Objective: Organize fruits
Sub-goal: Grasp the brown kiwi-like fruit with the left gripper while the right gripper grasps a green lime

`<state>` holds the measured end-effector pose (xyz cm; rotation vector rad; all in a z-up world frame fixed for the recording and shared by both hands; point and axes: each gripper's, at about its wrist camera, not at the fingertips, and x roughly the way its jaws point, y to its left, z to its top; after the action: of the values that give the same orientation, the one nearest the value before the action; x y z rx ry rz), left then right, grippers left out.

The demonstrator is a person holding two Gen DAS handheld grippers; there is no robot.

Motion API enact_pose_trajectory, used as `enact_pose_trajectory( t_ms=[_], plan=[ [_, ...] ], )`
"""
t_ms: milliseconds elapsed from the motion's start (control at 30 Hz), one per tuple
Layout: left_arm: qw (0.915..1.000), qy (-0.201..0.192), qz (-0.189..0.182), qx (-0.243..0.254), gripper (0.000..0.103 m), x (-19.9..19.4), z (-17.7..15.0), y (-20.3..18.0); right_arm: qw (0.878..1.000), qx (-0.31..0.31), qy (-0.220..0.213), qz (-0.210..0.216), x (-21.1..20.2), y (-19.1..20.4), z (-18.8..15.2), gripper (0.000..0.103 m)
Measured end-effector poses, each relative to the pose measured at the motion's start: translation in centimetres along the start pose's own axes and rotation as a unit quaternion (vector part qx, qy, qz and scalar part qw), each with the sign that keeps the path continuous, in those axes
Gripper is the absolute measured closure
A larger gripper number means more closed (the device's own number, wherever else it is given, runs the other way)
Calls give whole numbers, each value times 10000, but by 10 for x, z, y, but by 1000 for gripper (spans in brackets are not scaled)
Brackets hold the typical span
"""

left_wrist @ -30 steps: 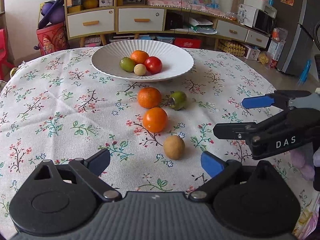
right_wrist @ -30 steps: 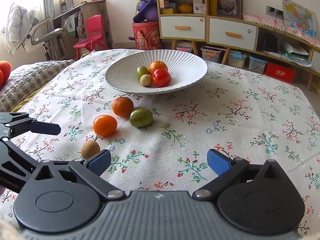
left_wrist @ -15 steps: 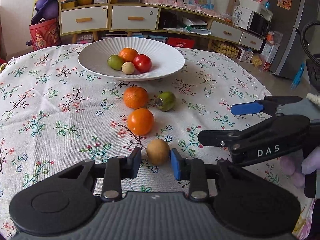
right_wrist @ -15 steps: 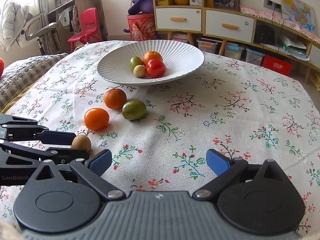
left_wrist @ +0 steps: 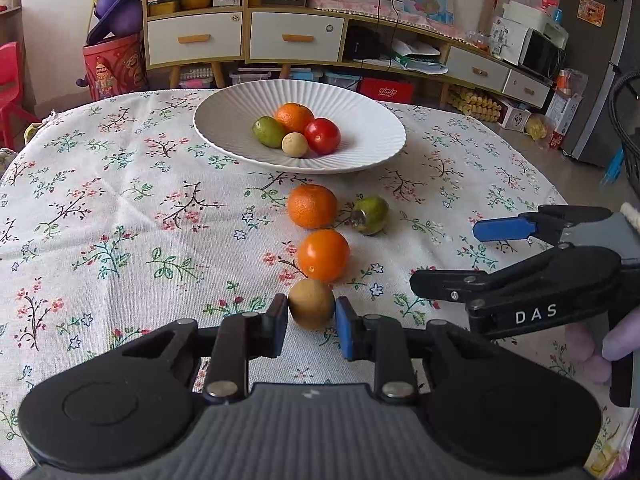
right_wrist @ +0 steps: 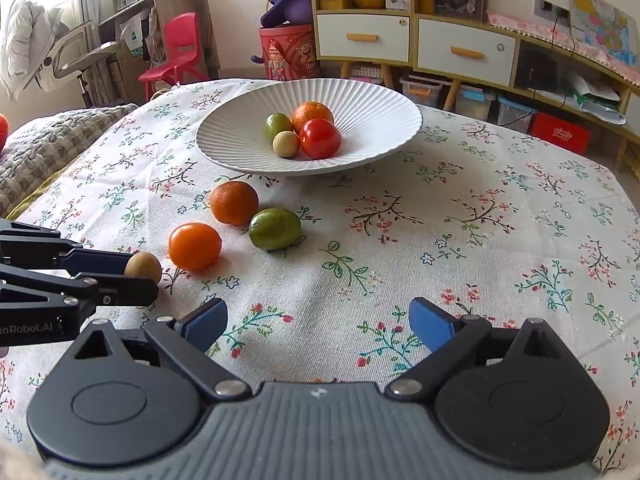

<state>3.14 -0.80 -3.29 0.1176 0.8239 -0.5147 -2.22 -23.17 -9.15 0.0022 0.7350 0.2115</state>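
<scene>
Left tongs (left_wrist: 311,322) are closed narrow on the small brown fruit (left_wrist: 311,309), low centre of the left wrist view; one blue pad sits on each side of it at about its widest part. It rests on the desk (left_wrist: 120,220), not yet lifted. In the right wrist view the same fruit (right_wrist: 143,267) sits at the left edge between the left tongs' fingers.

Handling, my read: small, light, roundish, matte tan skin, probably firm with a thin shell. The pads should hold it with little force. A hard squeeze risks cracking or popping it out forwards, since a round body gives only a small contact patch. The grip across the middle looks right; keep it level during the lift.

Right tongs (right_wrist: 316,320) stand wide with nothing between them, over bare cloth at lower centre. They have just been closing slightly, still with nothing between the pads.

Other items:
- White ribbed bowl (left_wrist: 360,120), upper centre, glazed and hard, shallow sloped wall; the four fruits in it have gathered at the middle.
- Glossy orange tomato-like fruit (left_wrist: 323,255), just beyond the brown one, smooth and likely slippery.
- Dimpled mandarin (left_wrist: 312,205), soft peel, grippy.
- Green fruit (left_wrist: 370,215), right of the mandarin.
- Floral woven tablecloth, slightly wrinkled, enough friction to stop rolling.
</scene>
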Motion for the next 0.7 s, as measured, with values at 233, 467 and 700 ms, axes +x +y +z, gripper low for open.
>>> enact_pose_trajectory(
  t_ms=[233,467,700],
  plan=[
    [9997,-5,177,-165,93,-2,9,10,9998,60,8,174,12,5,13,25],
    [9993,-28,254,-267,93,-4,13,17,9998,7,17,195,21,10,21,45],
    [9990,7,301,-334,93,-5,14,18,9996,-90,-61,276,24,13,28,52]
  ],
)
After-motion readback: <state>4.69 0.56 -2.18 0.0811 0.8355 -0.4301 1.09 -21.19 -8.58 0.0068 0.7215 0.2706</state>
